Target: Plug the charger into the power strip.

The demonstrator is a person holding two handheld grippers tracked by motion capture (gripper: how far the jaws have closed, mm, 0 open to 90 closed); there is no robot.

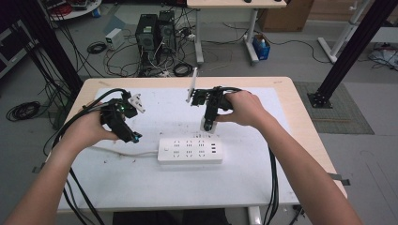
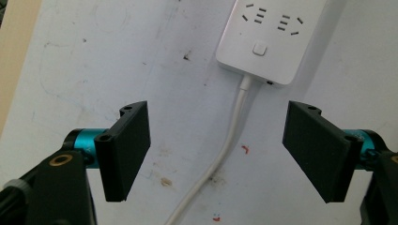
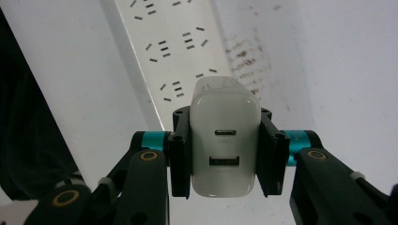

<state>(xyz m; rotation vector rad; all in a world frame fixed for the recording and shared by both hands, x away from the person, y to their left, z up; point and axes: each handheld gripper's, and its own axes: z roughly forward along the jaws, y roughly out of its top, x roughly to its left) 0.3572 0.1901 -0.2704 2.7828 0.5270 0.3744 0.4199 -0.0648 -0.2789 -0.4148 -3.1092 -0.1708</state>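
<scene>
White charger (image 3: 225, 145) clamped in right claw (image 3: 225, 152).

A wooden table (image 1: 307, 126) carries a white mat (image 1: 155, 187) that covers most of its top; the mat is scuffed, with brown stains (image 2: 164, 180) and a small red mark (image 2: 245, 149). On the grey floor beyond the far edge stand two black computer towers (image 1: 147, 32) side by side, with a small white box (image 1: 113, 38) just to their left and a tangle of loose cables (image 1: 117, 61) around them. A coil of black cable (image 1: 22, 111) lies at the far left. Black frame posts rise at the left (image 1: 51, 51) and right (image 1: 352, 51). A second table (image 1: 251, 33) stands farther back, a blue container (image 1: 261, 48) by its leg and a cardboard box (image 1: 286, 14) behind. A dark floor mat (image 1: 338, 110) lies to the right.
</scene>
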